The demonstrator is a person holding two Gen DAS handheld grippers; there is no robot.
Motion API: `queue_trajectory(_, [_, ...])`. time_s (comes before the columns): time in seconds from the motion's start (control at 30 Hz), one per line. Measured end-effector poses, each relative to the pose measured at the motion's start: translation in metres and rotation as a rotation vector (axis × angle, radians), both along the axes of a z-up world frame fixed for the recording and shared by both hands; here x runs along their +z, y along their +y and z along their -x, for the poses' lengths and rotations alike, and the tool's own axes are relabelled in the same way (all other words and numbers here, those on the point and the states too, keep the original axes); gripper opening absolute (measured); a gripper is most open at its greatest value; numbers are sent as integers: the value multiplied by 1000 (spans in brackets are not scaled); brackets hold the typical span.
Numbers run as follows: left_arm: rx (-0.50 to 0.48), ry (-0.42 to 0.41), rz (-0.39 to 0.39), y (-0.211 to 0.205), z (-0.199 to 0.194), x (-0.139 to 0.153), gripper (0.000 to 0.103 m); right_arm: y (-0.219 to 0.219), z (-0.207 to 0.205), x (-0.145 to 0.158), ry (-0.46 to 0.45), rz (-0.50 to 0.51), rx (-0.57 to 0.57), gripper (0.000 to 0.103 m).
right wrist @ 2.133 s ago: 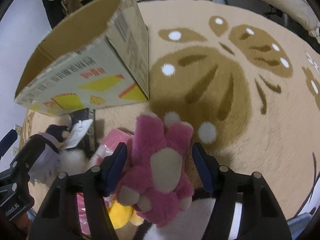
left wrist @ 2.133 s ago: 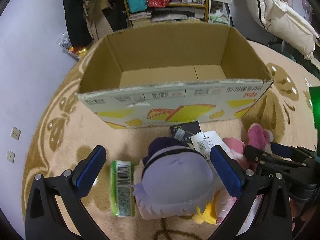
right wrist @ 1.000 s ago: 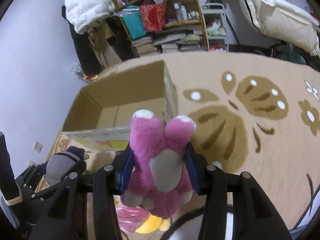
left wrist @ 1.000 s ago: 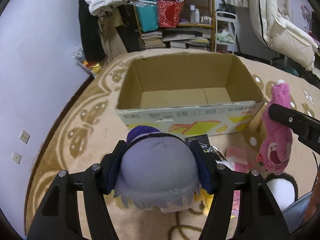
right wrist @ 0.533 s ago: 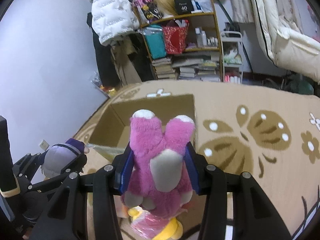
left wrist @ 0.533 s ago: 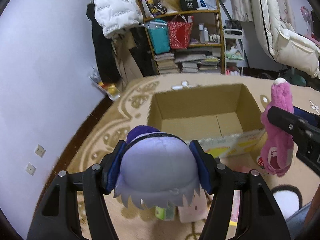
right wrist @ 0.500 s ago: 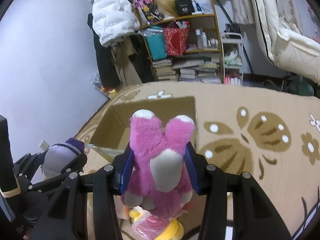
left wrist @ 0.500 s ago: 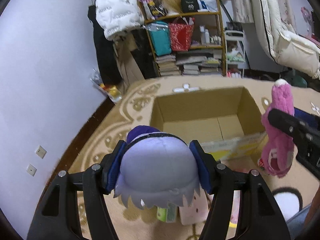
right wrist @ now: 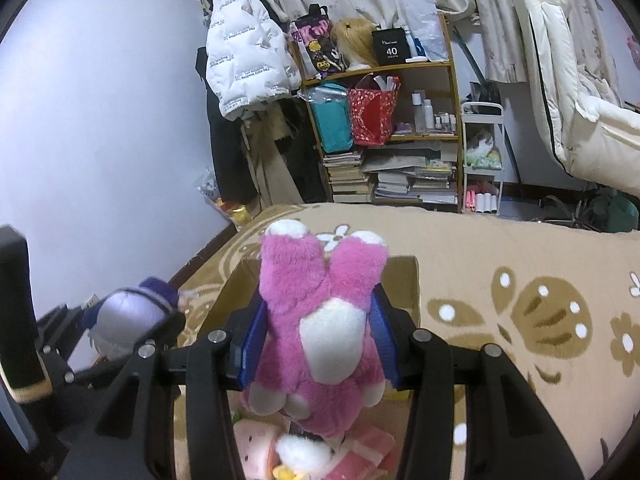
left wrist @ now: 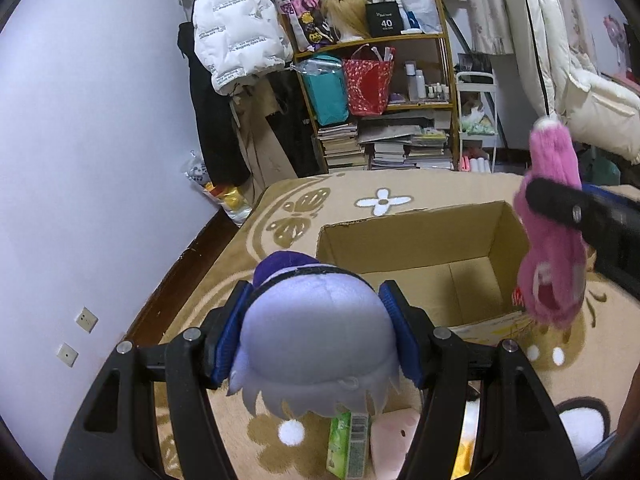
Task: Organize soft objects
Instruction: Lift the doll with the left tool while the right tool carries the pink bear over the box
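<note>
Under you lies the tan rug (left wrist: 280, 216) with the open box (left wrist: 424, 240). Your left gripper (left wrist: 316, 336) squeezes the purple doll (left wrist: 316, 340); your right gripper (right wrist: 316, 336) squeezes the pink bunny (right wrist: 320, 312). Both hang high. Next, I think, lower them into the box.

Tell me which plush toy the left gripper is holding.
The lavender plush head with the purple hat, clamped in the left gripper. The pink furry plush sits in the right gripper; others lie on the rug.
</note>
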State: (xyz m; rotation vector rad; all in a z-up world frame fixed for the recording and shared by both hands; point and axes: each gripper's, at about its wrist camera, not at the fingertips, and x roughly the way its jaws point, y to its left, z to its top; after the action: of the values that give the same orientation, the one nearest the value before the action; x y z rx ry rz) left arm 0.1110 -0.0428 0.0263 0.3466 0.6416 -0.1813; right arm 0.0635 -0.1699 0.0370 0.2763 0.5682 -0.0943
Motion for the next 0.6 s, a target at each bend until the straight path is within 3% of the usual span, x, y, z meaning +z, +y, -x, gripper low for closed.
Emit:
queue_trajectory(0.27, [-13, -23, -57, -16, -22, -10, 64, -9, -26, 4, -15, 1, -1, 51])
queue_trajectory(0.6, [-9, 41, 37, -5, -53, -20, 64, -9, -49, -19, 41, 7, 12, 51])
